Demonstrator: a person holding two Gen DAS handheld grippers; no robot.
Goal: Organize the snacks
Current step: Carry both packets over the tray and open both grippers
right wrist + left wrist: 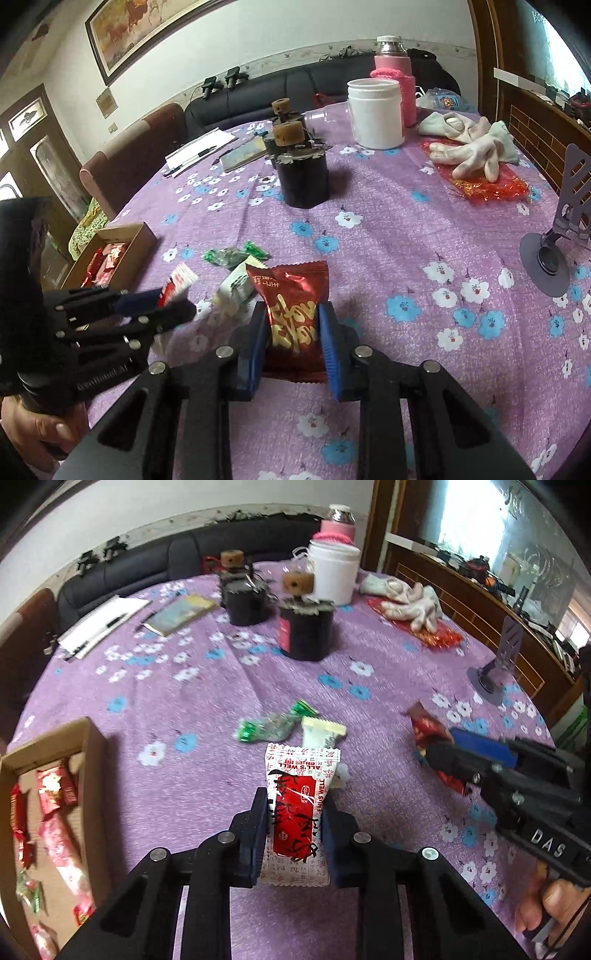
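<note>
Already we hold a white packet (295, 812) in the left gripper (295, 834) and a red packet (293, 325) in the right gripper (293, 347), jaws pinching each above the counter (184, 686); slick wrappers could slip before reaching the box (94, 753) at the counter's left edge.

A round table (388, 236) is being covered by a purple cloth printed with white and blue flowers. Near its left edge a cardboard box (142, 240) is being kept, snack packets visible inside. Mid-table, a green-ended wrapper (275, 723) and a pale wrapped snack (321, 733) are being left lying close together. Further back, two black cylinders (303, 177), a white jar (375, 112), a pink-sleeved flask (393, 79), a notepad with a pen (101, 622) and a booklet (181, 614) are being supported. On the right, white gloves (472, 146) are being cushioned on red material, near a grey stand (554, 258).
</note>
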